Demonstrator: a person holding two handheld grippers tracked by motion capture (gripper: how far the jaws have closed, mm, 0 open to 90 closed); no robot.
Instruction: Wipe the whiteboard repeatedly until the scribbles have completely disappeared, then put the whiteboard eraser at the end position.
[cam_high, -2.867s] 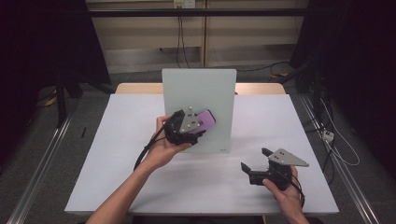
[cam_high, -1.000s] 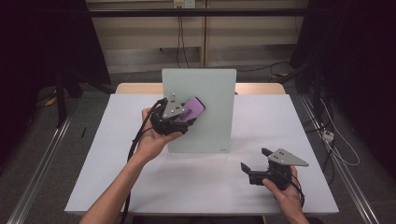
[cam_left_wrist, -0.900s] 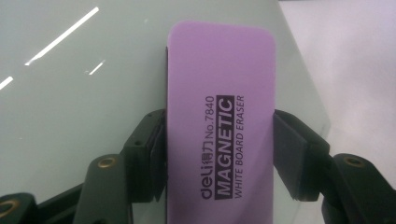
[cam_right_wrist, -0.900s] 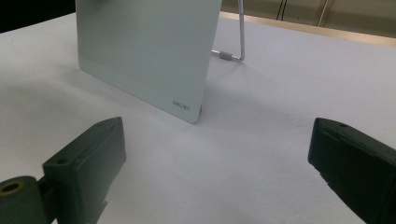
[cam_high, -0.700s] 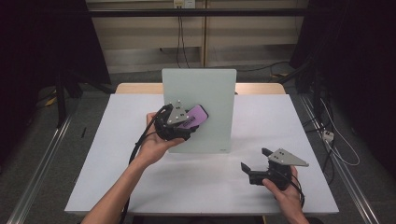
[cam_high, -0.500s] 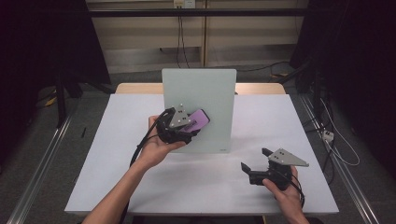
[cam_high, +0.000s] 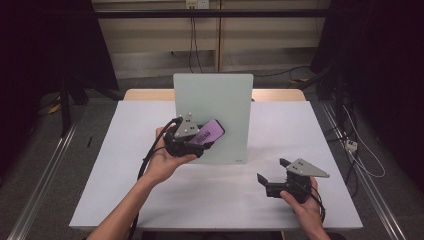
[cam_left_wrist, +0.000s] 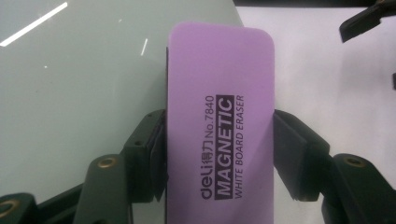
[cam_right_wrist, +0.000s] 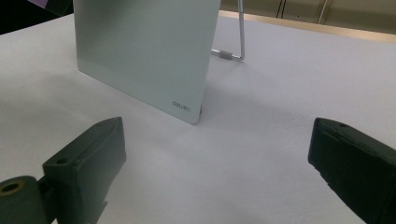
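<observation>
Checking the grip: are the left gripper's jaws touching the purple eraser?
Touching: the left gripper view shows both black jaws of the left gripper pressed against the purple eraser's sides.

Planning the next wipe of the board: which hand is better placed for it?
Left. Its claw is shut on the eraser right at the board; the right claw sits open on the table, apart from it.

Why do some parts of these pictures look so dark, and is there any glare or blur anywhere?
High view: the room's edges sink into black while the white table stays evenly lit. Left gripper view: ceiling lights streak as glare across the glass board; the purple eraser is sharp, its print readable. Right gripper view: the near jaws look soft, and the board casts a faint shadow.
</observation>
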